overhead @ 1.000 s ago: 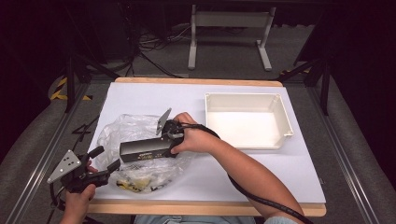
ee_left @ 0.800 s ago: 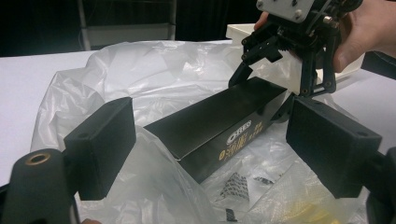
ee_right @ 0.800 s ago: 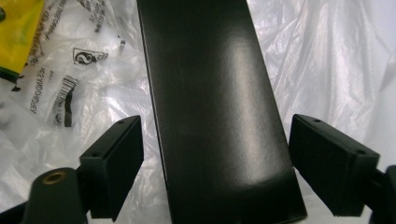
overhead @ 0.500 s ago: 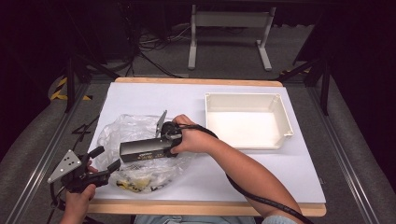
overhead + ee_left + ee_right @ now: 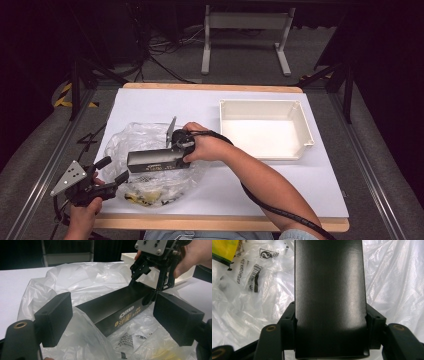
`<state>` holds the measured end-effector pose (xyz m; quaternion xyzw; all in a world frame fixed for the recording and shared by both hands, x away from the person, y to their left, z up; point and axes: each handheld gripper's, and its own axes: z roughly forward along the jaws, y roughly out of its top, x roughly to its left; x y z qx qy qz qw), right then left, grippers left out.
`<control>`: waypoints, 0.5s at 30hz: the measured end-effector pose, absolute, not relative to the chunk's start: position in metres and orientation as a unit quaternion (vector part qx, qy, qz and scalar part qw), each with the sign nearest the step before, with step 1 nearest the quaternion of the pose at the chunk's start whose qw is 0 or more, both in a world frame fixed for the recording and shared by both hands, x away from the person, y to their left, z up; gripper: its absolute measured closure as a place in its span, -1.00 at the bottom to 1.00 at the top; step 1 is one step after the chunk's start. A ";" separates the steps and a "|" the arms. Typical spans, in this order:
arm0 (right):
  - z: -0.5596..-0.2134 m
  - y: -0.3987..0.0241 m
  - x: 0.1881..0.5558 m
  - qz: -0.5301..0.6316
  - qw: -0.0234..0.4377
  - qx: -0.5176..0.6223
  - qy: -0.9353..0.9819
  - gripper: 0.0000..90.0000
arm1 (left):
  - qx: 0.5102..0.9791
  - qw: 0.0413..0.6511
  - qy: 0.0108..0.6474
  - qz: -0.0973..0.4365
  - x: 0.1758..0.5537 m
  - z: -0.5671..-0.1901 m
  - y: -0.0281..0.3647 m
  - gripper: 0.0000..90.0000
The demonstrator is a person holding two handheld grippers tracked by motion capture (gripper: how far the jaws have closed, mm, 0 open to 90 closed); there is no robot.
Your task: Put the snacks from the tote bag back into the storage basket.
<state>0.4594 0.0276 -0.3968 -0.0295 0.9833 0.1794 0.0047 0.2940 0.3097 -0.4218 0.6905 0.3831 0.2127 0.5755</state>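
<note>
Matt black cardboard box point(image 5: 329, 297), crinkly clear plastic bag point(image 5: 392, 285)

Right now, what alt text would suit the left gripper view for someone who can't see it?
A long black box lies on a crumpled clear bag, its far end clamped by the right gripper. The left gripper stands open in front, jaws either side of the box's near end.

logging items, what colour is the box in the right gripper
Black, with white and gold print on its side; the box shows best in the left gripper view.
</note>
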 end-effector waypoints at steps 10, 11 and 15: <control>-0.376 0.030 0.450 0.169 0.010 -0.051 0.984 -0.03 | 0.690 0.576 0.384 0.214 0.294 -0.422 0.310 -0.63; -0.374 0.030 0.449 0.168 0.010 -0.049 0.984 -0.03 | 0.689 0.577 0.384 0.214 0.294 -0.422 0.309 -0.63; -0.361 0.028 0.446 0.170 0.008 -0.052 0.984 -0.03 | 0.688 0.577 0.384 0.215 0.294 -0.422 0.310 -0.63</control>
